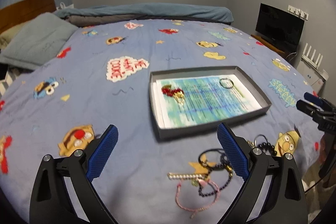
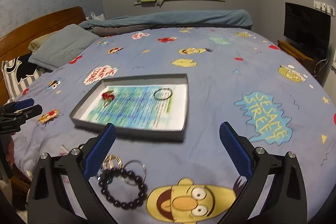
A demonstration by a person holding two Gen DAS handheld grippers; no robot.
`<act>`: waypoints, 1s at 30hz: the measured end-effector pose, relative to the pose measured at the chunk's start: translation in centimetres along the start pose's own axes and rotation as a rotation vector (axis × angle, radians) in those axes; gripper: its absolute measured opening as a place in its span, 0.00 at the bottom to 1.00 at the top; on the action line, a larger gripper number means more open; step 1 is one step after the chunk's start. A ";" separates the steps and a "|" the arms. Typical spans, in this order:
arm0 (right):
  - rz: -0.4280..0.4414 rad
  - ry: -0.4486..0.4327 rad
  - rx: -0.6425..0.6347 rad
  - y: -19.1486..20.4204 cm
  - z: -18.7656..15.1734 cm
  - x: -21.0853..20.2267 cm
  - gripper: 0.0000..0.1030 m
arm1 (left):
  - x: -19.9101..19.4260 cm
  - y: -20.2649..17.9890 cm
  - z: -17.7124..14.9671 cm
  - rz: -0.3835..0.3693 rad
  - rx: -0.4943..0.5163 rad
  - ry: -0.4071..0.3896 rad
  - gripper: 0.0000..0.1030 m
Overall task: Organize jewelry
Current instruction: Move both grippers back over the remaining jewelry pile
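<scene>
A shallow grey box [image 1: 212, 123] [image 2: 130, 133] lies on the bed, lined with a printed sheet. In it are a red and gold piece [image 1: 174, 92] [image 2: 107, 97] and a dark ring bangle [image 1: 226, 83] [image 2: 163, 93]. My left gripper [image 1: 168, 152] is open and empty, above loose jewelry: a pink cord bracelet [image 1: 189, 196], a gold bar piece [image 1: 184, 176] and dark cords [image 1: 216, 163]. My right gripper [image 2: 168, 152] is open and empty, over a black bead bracelet [image 2: 122, 188], a silver ring [image 2: 138, 169] and gold chains [image 2: 113, 161].
The blue cartoon bedspread [image 1: 126, 98] covers the bed. Pillows [image 1: 37, 41] and a wooden headboard [image 2: 42, 28] are at the left, a folded blanket [image 1: 147, 12] at the back. A TV [image 1: 279, 24] stands at the right.
</scene>
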State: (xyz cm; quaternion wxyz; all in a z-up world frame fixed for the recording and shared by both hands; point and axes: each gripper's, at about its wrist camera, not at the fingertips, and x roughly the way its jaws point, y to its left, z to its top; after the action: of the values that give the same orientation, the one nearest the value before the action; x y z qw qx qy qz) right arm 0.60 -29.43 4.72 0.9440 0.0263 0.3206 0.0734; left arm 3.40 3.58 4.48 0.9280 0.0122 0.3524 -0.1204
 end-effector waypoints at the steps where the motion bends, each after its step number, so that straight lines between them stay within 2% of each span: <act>1: -0.003 0.002 -0.009 0.2 -0.4 -0.1 0.95 | -0.1 -0.1 -0.3 0.005 0.003 0.006 0.92; 5: -0.004 0.010 -0.024 0.7 -1.7 -0.3 0.95 | -0.5 -0.5 -1.7 0.052 0.032 0.008 0.92; 11: 0.011 0.039 -0.044 1.4 -3.8 -0.2 0.95 | -0.6 -1.1 -4.8 0.049 0.053 0.027 0.92; 19: 0.017 0.051 -0.055 1.6 -6.0 0.0 0.95 | 1.4 -1.6 -9.0 0.043 0.065 0.125 0.92; 30: 0.019 0.132 -0.043 1.6 -9.0 1.8 0.95 | 3.1 -2.6 -10.7 0.055 0.108 0.149 0.92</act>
State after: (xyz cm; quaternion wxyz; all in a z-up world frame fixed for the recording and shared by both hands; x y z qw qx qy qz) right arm -3.68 -27.58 -3.37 0.9203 0.0039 0.3804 0.0908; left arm -1.95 1.51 -5.43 0.9001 0.0809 0.4131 -0.1123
